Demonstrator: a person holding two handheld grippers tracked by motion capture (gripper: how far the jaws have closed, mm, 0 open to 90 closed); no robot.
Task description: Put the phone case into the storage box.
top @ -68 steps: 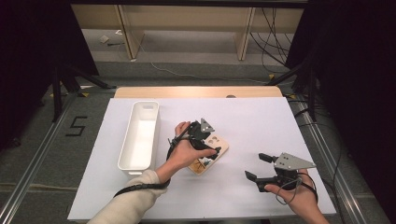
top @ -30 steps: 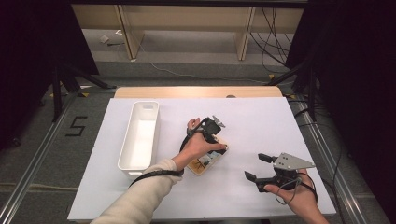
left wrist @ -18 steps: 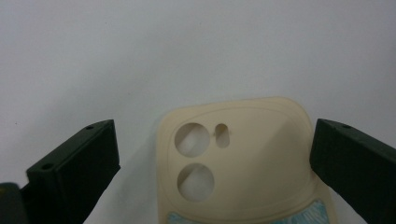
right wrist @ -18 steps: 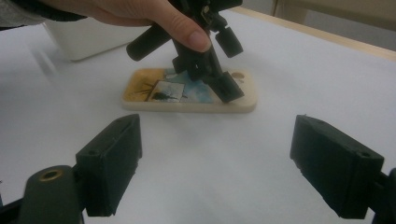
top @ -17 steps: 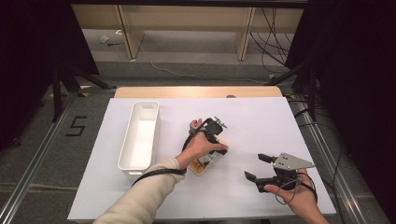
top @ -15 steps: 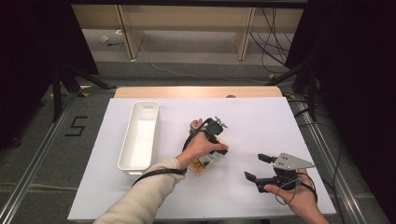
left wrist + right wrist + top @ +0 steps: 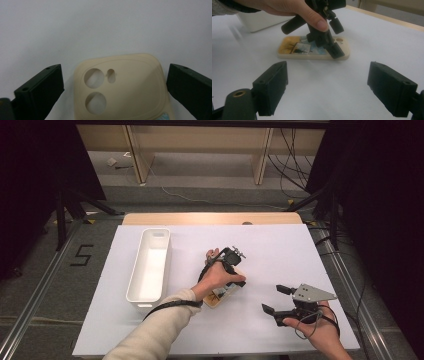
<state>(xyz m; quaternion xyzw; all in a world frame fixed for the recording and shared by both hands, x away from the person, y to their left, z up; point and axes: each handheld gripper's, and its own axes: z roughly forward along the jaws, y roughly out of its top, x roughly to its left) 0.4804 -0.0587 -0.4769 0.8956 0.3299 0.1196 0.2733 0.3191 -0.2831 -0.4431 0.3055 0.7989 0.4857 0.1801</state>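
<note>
Nearby, the white bin (image 7: 149, 266) holds nothing; phone case (image 7: 122, 86) lies outside it.

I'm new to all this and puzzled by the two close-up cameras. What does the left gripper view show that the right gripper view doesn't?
Left gripper view: the case's camera end from straight above, with two round holes and a small slot, between wide-open jaws that don't touch it.

Right gripper view: the case's printed picture, the hand holding the left gripper down over the case, and the white bin behind.

Both: the beige case lying flat on the white table, and open black jaws.
</note>
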